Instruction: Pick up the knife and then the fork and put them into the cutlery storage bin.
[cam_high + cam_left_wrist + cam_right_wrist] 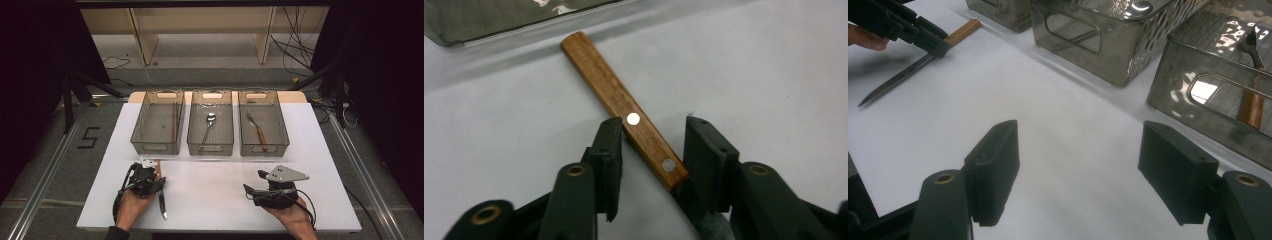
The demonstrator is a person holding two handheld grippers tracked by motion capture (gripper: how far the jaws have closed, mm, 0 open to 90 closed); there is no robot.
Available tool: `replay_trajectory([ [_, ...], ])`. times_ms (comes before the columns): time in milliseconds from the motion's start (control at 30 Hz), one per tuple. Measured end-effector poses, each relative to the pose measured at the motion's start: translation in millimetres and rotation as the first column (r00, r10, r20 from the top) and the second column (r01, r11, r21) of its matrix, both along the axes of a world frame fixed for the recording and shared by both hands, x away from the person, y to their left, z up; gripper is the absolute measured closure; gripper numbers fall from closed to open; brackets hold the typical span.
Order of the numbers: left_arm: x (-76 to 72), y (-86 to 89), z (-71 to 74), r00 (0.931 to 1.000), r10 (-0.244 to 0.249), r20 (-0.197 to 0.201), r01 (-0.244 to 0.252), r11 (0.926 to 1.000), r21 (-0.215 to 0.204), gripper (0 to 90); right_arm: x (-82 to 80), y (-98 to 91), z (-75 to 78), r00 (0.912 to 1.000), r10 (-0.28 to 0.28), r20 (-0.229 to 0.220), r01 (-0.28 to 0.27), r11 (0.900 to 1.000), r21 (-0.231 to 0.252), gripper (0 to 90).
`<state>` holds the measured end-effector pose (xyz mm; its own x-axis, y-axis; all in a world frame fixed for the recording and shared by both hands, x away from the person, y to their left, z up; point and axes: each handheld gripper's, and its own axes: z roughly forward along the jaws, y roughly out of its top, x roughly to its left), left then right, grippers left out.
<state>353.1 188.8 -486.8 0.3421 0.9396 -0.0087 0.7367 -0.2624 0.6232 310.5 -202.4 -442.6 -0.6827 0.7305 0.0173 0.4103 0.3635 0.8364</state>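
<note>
A knife lies on the white table (220,175), its blade (162,204) pointing at the front edge. My left gripper (152,170) sits over its wooden handle (604,80). In the left gripper view the jaws (654,125) stand either side of the riveted lower end of the handle, which lies slantwise between them. The pads (610,150) are close against its edges but not clamped. My right gripper (254,182) rests at the front right, open and empty (1080,135). From there the knife (898,80) and the left gripper (908,27) show at the upper left.
Three smoky clear bins stand in a row at the back. The left bin (150,148) holds chopsticks (174,120), the middle bin (210,149) a spoon (209,122), the right bin (264,150) a wood-handled fork (256,127). Bare table lies between my grippers.
</note>
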Motion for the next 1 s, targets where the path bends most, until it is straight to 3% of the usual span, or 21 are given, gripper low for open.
replay_trajectory([
  [267,0.3,0.8,0.9,0.9991,-0.041,-0.007,0.041,0.9992,0.002,76.0,-0.3,-0.5,0.4,1.0000,0.001,0.005,-0.001,1.0000,-0.002,33.1],
  [500,1.5,2.6,1.3,0.9985,-0.053,-0.014,0.053,0.9986,-0.004,76.3,-0.2,-0.5,0.1,1.0000,0.004,0.009,-0.003,1.0000,-0.004,33.4],
  [733,1.0,0.2,2.0,0.9984,-0.053,-0.020,0.053,0.9985,0.016,73.9,-0.6,-1.3,0.9,0.9999,0.002,0.011,-0.002,1.0000,-0.003,33.6],
  [1000,1.6,2.0,2.1,0.9962,-0.086,-0.015,0.086,0.9961,0.019,76.5,-0.9,-1.2,1.4,0.9999,0.003,0.016,-0.003,1.0000,-0.002,33.7],
])
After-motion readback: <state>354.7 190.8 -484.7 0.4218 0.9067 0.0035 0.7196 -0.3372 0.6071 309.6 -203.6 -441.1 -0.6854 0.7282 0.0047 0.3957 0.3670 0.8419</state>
